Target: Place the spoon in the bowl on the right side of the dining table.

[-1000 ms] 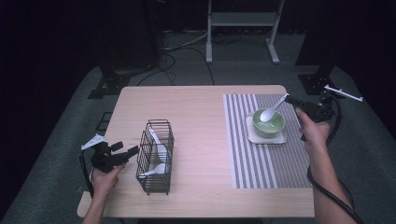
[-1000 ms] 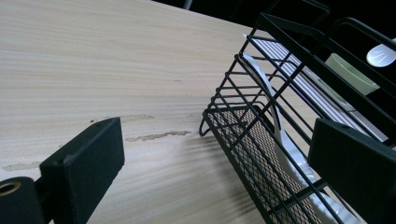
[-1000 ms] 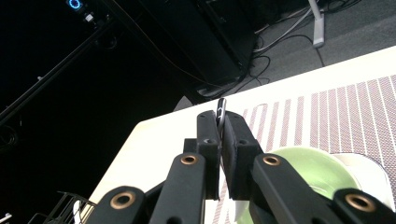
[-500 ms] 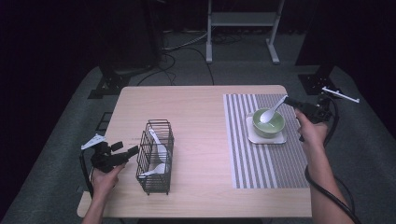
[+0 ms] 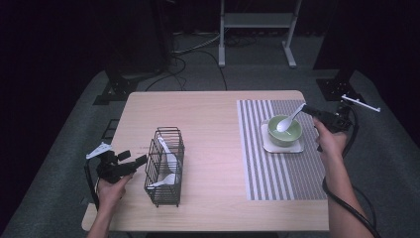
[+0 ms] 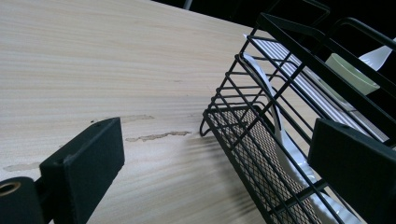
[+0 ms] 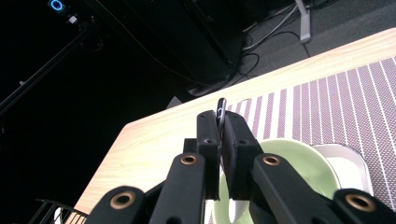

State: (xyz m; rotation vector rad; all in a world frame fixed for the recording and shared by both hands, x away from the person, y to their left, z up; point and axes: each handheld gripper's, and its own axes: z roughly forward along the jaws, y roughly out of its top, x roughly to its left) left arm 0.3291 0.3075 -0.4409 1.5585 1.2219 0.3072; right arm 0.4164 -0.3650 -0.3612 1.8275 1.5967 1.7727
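My right gripper (image 5: 307, 108) is shut on the handle of a white spoon (image 5: 289, 119). The spoon's bowl end rests inside a green bowl (image 5: 287, 134) on a white square plate (image 5: 298, 148). In the right gripper view the jaws (image 7: 222, 135) pinch the handle's thin edge (image 7: 221, 108) above the green bowl (image 7: 299, 161). My left gripper (image 5: 133, 158) is open beside a black wire basket (image 5: 164, 166) holding white spoons (image 5: 169, 159). In the left gripper view the basket's near corner (image 6: 247, 135) lies between the wide jaws (image 6: 219, 154), apart from both pads.
A striped placemat (image 5: 282, 173) covers the right part of the wooden table (image 5: 208, 124) under the plate. Bare wood lies between basket and mat. A metal stand (image 5: 257, 22) and cables sit on the dark floor behind the table.
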